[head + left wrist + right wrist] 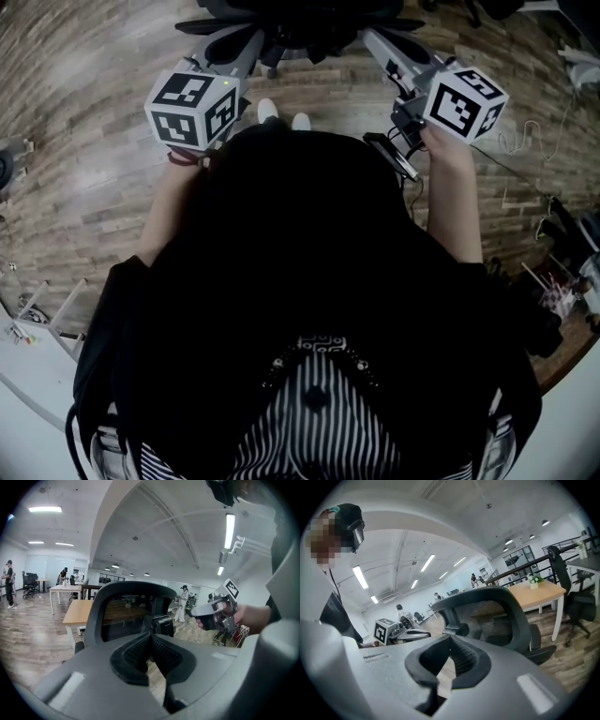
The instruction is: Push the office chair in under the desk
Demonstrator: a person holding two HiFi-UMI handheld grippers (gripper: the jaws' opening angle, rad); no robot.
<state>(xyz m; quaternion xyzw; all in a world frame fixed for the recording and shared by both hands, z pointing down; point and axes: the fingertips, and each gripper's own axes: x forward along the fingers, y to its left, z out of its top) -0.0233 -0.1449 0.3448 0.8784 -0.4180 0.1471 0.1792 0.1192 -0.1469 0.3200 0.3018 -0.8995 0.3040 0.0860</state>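
The black office chair (281, 21) stands at the top edge of the head view, right in front of me. Its mesh backrest (131, 611) fills the middle of the left gripper view, and the backrest (487, 616) also shows in the right gripper view. A wooden desk (78, 611) stands behind it. My left gripper (151, 635) is shut and empty, pointing at the backrest from a short way off. My right gripper (449, 641) is shut and empty too, aimed at the same backrest. In the head view both grippers (255, 39) (367, 36) reach toward the chair from either side.
Wood-plank floor (84, 159) lies all around. Another black chair (574, 597) stands by a further desk (534, 595). Cables and clutter (562, 281) lie at the right. Several people (9, 583) stand far off among white tables (63, 590).
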